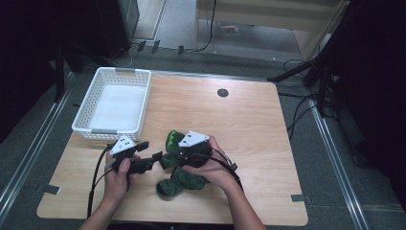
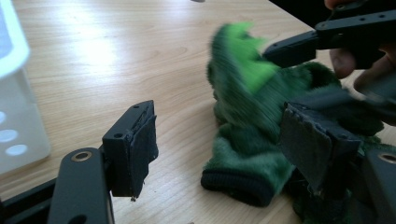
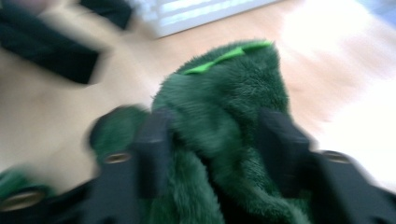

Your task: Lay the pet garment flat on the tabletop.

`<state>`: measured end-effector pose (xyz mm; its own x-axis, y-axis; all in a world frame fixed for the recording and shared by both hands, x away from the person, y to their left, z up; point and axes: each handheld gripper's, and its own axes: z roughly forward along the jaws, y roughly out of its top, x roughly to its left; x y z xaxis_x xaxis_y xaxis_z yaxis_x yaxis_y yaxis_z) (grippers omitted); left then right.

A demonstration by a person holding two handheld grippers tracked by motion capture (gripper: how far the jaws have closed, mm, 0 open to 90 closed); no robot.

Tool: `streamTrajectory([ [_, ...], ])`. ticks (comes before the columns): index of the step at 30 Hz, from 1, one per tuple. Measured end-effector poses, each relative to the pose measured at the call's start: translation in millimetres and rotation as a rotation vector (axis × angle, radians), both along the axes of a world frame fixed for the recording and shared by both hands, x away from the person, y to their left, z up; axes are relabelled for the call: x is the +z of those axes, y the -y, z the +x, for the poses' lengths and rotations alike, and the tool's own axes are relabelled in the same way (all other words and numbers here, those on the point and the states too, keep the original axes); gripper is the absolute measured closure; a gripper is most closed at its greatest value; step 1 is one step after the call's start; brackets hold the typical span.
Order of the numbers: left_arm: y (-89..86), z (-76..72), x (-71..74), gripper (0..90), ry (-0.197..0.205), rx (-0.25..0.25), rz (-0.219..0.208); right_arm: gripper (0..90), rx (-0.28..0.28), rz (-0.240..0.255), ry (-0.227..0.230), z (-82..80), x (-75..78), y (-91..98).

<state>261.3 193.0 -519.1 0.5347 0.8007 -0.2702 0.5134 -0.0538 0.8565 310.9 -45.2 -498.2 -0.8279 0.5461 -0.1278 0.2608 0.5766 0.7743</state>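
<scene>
On the wooden table, right gripper pinches the green plush.

Bare table right of white basket

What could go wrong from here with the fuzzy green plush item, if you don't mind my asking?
1. The right gripper pinches only a fold of the fuzzy green plush item, so the soft pile could slip free when lifted.
2. The left gripper is open with one pad already against the fabric; closing might bunch it or tug against the right gripper's hold.
3. Much of the plush trails on the wooden table and could drag.
</scene>
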Motion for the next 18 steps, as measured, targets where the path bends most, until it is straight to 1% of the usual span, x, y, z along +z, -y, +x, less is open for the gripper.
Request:
streamTrajectory([
  [1, -1.5, 0.5, -0.1, 28.0, 0.001, 0.000, 0.000, 59.1, -0.045, 0.023, -0.002, 5.5, 2.5, 0.3],
  [2, -2.1, 0.5, -0.2, 28.0, -0.002, 0.003, -0.003, 62.8, -0.097, 0.060, -0.018, 12.3, 6.1, 3.0],
  [3, -3.0, 1.0, -0.8, 28.0, -0.004, 0.005, -0.002, 63.7, -0.142, 0.093, -0.021, 18.2, 8.6, 5.8],
  [4, -3.0, 1.1, -1.4, 28.0, -0.006, 0.006, -0.005, 62.9, -0.226, 0.128, -0.030, 28.9, 11.7, 11.0],
  [5, -3.4, 1.4, -1.8, 28.0, -0.010, 0.003, -0.003, 61.8, -0.280, 0.125, -0.028, 36.2, 12.6, 14.2],
  [6, -2.9, 1.7, -2.5, 28.0, -0.012, 0.002, -0.003, 60.9, -0.353, 0.095, -0.020, 45.9, 12.0, 17.9],
  [7, -2.4, 1.7, -2.7, 28.0, -0.014, 0.002, -0.007, 58.5, -0.420, 0.057, -0.035, 57.7, 9.2, 23.0],
  [8, -2.3, 1.7, -2.5, 28.0, -0.015, 0.000, -0.006, 56.5, -0.445, 0.051, -0.065, 63.8, 7.8, 26.6],
  [9, -2.4, 1.8, -2.4, 28.0, -0.014, 0.000, -0.005, 56.1, -0.457, 0.080, -0.095, 68.0, 8.2, 32.8],
  [10, -2.6, 2.0, -2.1, 28.0, -0.013, 0.000, -0.006, 54.8, -0.443, 0.106, -0.103, 67.3, 10.2, 35.7],
  [11, -2.2, 3.0, -2.2, 27.9, -0.013, 0.009, -0.005, 53.8, -0.405, 0.142, -0.104, 64.3, 13.6, 37.9],
  [12, -2.0, 4.2, -2.4, 27.9, -0.017, 0.007, -0.003, 52.4, -0.344, 0.188, -0.115, 59.2, 18.3, 38.7],
  [13, -0.9, 6.1, -3.1, 27.9, -0.024, 0.008, -0.002, 50.2, -0.303, 0.216, -0.130, 56.5, 20.4, 38.0],
  [14, 2.1, 8.4, -4.0, 27.9, -0.033, 0.018, -0.004, 47.6, -0.250, 0.236, -0.154, 53.5, 22.3, 35.9],
  [15, 4.4, 9.8, -4.4, 27.9, -0.034, 0.021, 0.002, 46.3, -0.223, 0.214, -0.158, 50.6, 22.4, 30.6],
  [16, 8.4, 11.1, -4.6, 27.7, -0.042, 0.026, 0.011, 46.7, -0.232, 0.175, -0.141, 49.4, 21.2, 27.2],
  [17, 12.8, 12.2, -4.9, 26.6, -0.050, 0.019, 0.021, 48.3, -0.248, 0.117, -0.121, 49.6, 18.0, 23.9],
  [18, 19.1, 12.9, -5.3, 24.9, -0.060, 0.009, 0.036, 51.3, -0.261, 0.081, -0.133, 51.7, 13.4, 22.6],
])
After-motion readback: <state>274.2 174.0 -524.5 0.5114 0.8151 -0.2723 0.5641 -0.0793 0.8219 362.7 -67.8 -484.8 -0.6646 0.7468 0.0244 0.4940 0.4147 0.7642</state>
